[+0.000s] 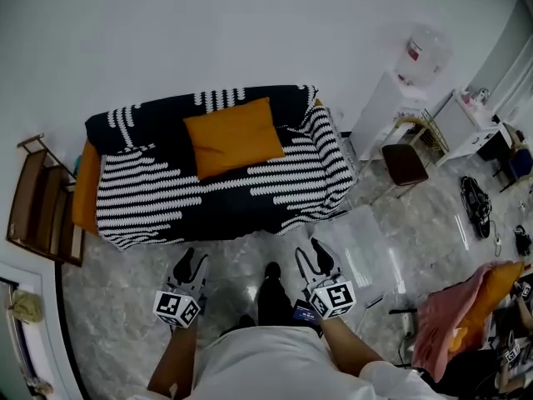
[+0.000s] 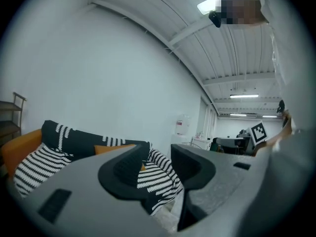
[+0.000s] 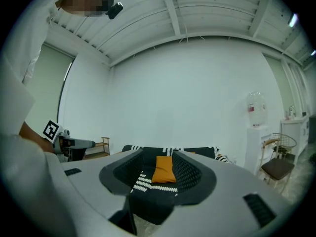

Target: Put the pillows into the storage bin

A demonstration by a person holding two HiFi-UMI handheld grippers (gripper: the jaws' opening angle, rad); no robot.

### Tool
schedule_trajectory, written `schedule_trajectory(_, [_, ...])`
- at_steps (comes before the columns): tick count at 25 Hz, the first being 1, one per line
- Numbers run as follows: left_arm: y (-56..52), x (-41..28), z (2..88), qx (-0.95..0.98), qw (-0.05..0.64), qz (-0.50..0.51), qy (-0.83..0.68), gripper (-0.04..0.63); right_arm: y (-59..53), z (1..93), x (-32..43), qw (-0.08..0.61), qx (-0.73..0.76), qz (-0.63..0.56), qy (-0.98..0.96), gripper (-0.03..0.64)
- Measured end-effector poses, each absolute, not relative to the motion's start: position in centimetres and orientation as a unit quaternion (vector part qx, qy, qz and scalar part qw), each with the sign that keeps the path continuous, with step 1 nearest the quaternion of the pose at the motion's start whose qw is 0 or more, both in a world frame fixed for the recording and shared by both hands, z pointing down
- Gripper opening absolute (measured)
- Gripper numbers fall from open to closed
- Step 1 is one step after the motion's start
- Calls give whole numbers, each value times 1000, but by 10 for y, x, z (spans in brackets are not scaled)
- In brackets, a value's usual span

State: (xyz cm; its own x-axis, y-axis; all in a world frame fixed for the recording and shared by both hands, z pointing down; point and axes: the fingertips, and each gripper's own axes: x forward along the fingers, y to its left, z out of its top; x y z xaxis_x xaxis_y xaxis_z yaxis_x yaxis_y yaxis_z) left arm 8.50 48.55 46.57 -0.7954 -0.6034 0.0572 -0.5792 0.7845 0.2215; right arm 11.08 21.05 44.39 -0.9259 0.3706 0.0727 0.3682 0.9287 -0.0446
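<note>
Orange pillow (image 1: pixel 236 136) lies on sofa (image 1: pixel 150 192), clear bin (image 1: pixel 360 240) beside it; left gripper (image 1: pixel 193 262), right gripper (image 1: pixel 312 253) fingers apart.

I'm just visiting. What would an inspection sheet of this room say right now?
Surface: grey marbled floor; sofa under a black-and-white striped throw.
Job's things: orange pillow leaning on the sofa back; what looks like a clear storage bin on the floor right of it.
Clutter: pink and orange cloth heap.
Grippers: left gripper and right gripper open, empty, short of the sofa.
Cables: black tangle, maybe cords.
Surroundings: water dispenser, chair, wooden shelf.
</note>
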Motion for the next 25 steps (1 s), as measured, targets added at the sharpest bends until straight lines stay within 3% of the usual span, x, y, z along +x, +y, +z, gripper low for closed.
schedule_trajectory(25, [429, -198, 473, 234, 100, -106, -961, 189, 145, 459, -221, 54, -278, 37, -958, 196])
